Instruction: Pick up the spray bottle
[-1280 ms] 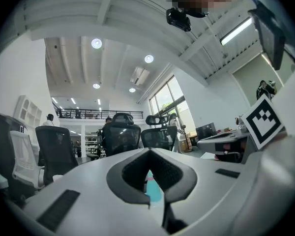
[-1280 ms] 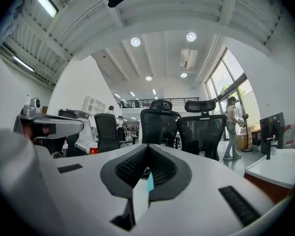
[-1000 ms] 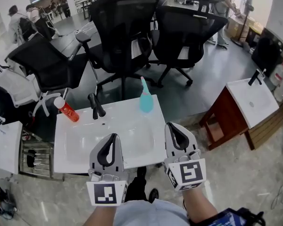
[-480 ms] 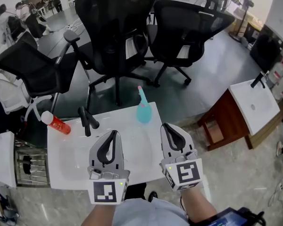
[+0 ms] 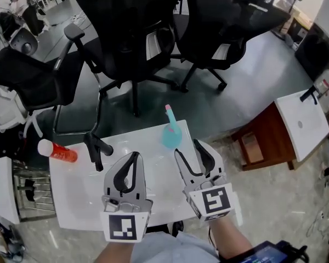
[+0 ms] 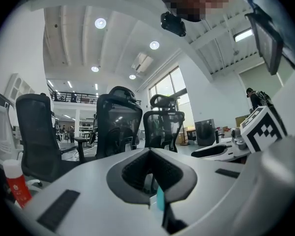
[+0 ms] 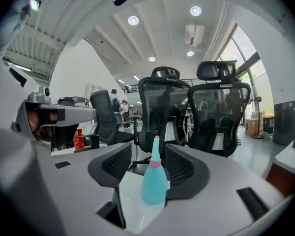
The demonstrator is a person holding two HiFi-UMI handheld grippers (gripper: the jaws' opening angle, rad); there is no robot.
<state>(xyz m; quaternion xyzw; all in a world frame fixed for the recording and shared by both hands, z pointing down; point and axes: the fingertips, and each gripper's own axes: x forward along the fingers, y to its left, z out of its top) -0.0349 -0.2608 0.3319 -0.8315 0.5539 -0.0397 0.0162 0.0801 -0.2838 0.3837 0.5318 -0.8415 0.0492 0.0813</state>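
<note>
Teal spray bottle (image 5: 171, 136) upright on table (image 5: 66, 199), just ahead of right claw (image 5: 189, 149), centred on its gap | right claw: jaws have just been opening, now wide, pads clear of bottle, probably set to straddle it | left claw (image 5: 132, 159): closed, empty, idle alongside

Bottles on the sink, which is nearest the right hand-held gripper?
The teal bottle with the pink nozzle, just ahead of the right hand-held gripper, whose jaws have just been opening, bottle not yet between them; the red bottle is far left.
</note>
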